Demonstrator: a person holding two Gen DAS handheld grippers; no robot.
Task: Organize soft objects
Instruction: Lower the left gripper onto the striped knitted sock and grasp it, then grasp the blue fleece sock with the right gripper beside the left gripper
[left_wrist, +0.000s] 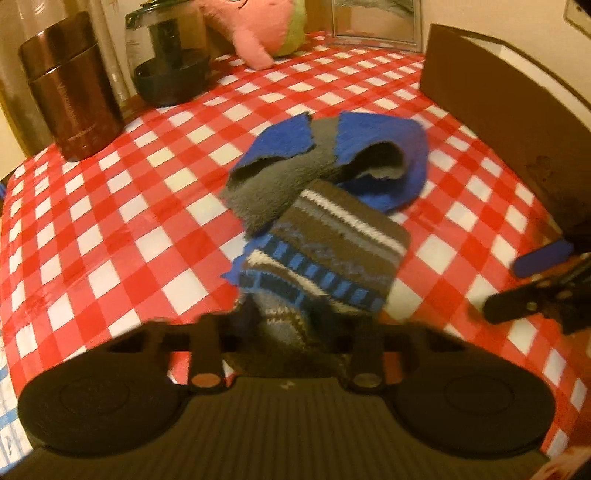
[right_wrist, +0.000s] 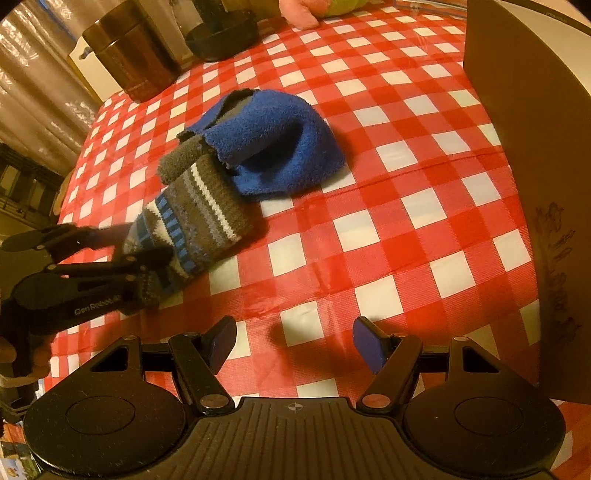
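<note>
The left tool (right_wrist: 147, 273) reaches in low from the side, angled downward, its jaws clamped on the near end of the brown striped knitted sock (right_wrist: 207, 210). The sock lies on the red-and-white checked counter (right_wrist: 406, 155), touching the crumpled blue and grey fleece cloth (right_wrist: 280, 147). The right tool (right_wrist: 291, 343) hovers tilted downward over bare checks, jaws apart and empty.

Red-and-white checked tablecloth (left_wrist: 122, 236) filling the frame, pale wall (left_wrist: 461, 14) at top right, translucent curtain (right_wrist: 33, 85) upper left, warm dim light
</note>
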